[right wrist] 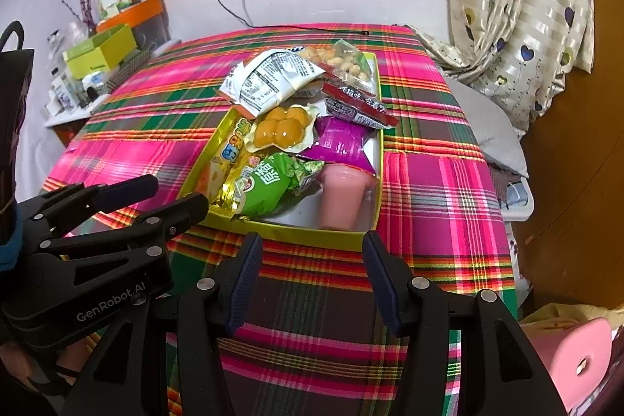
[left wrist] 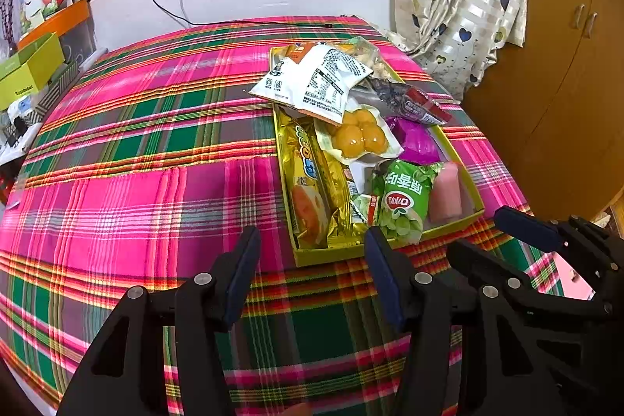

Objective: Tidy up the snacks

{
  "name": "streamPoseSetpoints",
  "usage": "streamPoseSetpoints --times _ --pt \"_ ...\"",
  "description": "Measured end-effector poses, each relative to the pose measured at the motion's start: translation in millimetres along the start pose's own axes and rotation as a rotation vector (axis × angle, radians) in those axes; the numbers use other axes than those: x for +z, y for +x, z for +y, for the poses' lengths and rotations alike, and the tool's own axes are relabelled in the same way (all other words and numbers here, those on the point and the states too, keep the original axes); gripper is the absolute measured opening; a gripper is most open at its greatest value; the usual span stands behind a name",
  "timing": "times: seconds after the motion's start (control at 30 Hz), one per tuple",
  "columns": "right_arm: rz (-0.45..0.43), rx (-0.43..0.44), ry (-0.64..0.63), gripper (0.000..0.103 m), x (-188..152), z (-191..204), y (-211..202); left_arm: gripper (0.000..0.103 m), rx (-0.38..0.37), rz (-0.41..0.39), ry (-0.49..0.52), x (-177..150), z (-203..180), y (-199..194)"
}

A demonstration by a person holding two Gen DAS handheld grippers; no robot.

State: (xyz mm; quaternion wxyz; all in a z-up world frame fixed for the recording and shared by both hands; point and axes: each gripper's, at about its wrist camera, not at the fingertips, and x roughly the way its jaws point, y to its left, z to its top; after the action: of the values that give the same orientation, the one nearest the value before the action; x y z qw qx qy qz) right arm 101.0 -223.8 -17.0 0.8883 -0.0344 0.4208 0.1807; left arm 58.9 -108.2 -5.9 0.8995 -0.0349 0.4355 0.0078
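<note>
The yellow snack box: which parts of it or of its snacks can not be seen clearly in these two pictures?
- Box floor: both views, mostly covered by snacks.
- Far end of the box: both views, under the white packet that overhangs the rim.
- Gold packet: right wrist view, partly hidden behind the green packet.
- White packet's small print: both views, too small to read.

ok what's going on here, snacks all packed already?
Looks that way. A person holds both tools just short of the yellow box on the plaid tablecloth. The left tool and right tool are open and empty. The snacks sit piled in the box: the green packet, pink cup, purple packet and white packet on top. Nothing lies loose on the cloth.
</note>
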Motion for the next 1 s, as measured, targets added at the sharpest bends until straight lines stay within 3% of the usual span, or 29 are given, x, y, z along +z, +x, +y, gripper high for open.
streamPoseSetpoints --times 1.0 --pt "0.001 -0.010 -0.006 0.052 0.7 -0.2 1.9 0.056 -0.002 -0.004 0.000 0.9 0.5 0.6"
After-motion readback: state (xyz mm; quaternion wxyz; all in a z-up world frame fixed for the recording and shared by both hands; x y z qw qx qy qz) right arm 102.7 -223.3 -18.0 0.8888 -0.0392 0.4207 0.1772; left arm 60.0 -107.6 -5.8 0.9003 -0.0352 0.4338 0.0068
